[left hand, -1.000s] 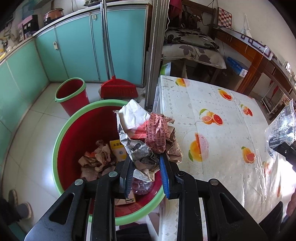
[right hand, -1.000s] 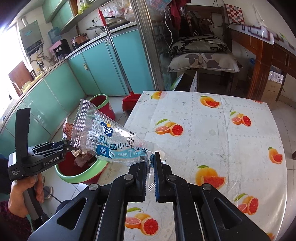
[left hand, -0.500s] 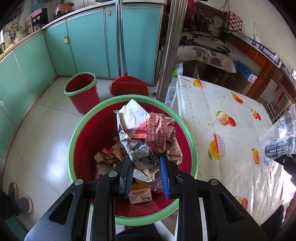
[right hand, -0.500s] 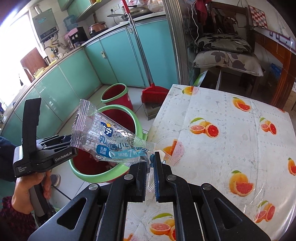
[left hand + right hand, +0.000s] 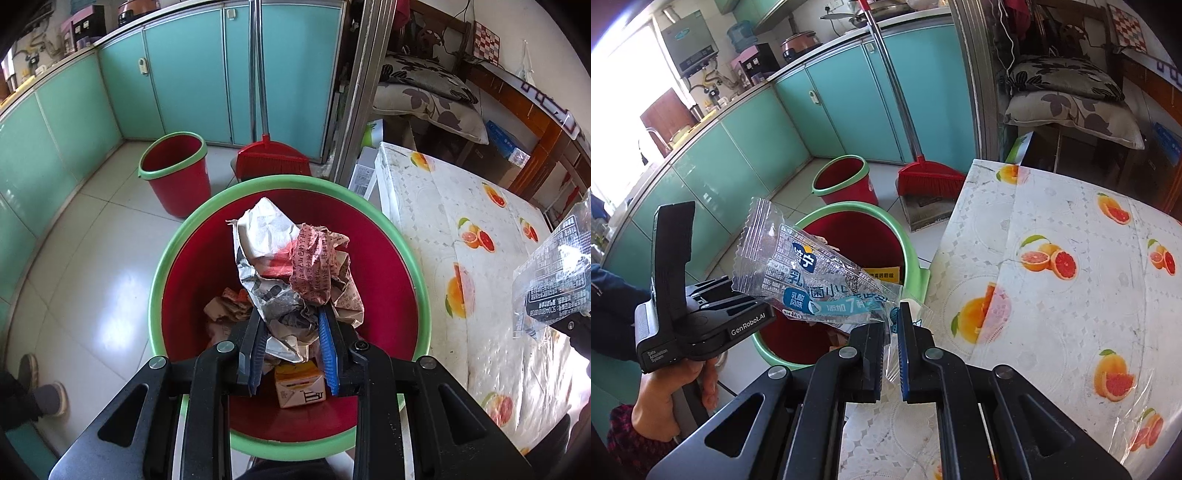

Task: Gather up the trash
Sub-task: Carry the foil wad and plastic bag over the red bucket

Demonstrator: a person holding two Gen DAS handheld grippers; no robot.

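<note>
- The left gripper [image 5: 293, 345] is pinching a wad of crumpled paper [image 5: 295, 273] between narrow fingers [image 5: 328, 347], hanging it right over the mouth of the big red bin [image 5: 419, 295], which is standing on the floor just off the desk's left edge.
- The right gripper [image 5: 891, 334] is holding its fingers [image 5: 904, 350] nearly together on one thin end of a clear plastic wrapper [image 5: 812, 273], which is sticking out over the desk's left edge toward the bin [image 5: 908, 254].
- Likely risk: the light wrapper is being gripped only by its tail, so it may be fluttering or sliding free and landing on the floor or the desk [image 5: 1052, 314] instead of inside the bin.
- Another risk: the paper wad is spreading wider than the fingers, so on release a loose flap could be catching on a pad or the green rim.
- The left wrist view is showing the bin's contents, a small yellow carton [image 5: 301, 382] and more paper scraps; the right wrist view is hiding most of that behind the wrapper.
- The right wrist view is showing the person's hand [image 5: 670, 391] carrying the left gripper [image 5: 701, 321]; the other view is not.
</note>
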